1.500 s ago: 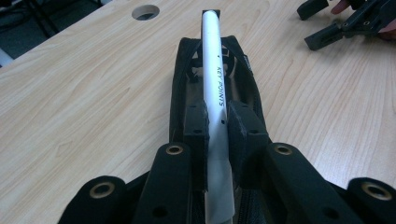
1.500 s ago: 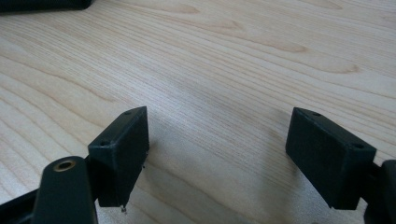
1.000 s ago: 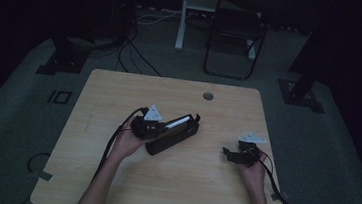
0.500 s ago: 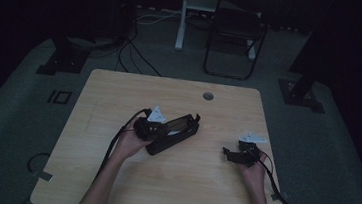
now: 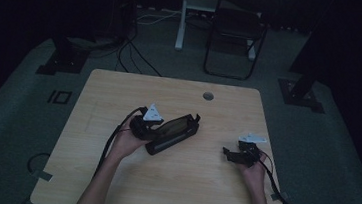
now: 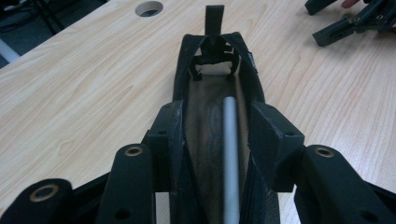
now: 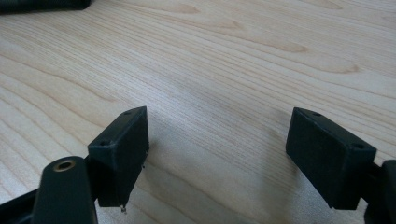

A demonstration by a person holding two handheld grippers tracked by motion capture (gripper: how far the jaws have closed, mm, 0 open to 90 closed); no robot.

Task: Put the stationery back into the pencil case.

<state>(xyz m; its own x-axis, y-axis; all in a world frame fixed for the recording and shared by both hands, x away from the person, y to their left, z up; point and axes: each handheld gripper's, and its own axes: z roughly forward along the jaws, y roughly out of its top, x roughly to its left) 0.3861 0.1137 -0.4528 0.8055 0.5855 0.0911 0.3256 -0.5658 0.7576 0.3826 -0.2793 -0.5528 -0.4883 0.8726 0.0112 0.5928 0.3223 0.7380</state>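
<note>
A long black pouch (image 5: 173,133) lies unzipped at the middle of the wooden table (image 5: 119,91), slanting toward the back right. Its brown lining (image 6: 208,116) shows, with a grey rod (image 6: 230,140) lying along it. My left gripper (image 5: 160,130) sits at the pouch's near end. Its jaws (image 6: 217,135) have just been opening and stand on either side of that end without squeezing it. My right gripper (image 5: 228,153) rests to the right of the pouch, apart from it. It is open (image 7: 217,149) low over bare wood, and it also appears in the left gripper view (image 6: 317,22).
A round cable hole (image 5: 208,95) sits near the table's far edge. Cables trail from both grippers off the front edge. Beyond the table, a dark chair (image 5: 235,42) and stand bases rest on the floor.
</note>
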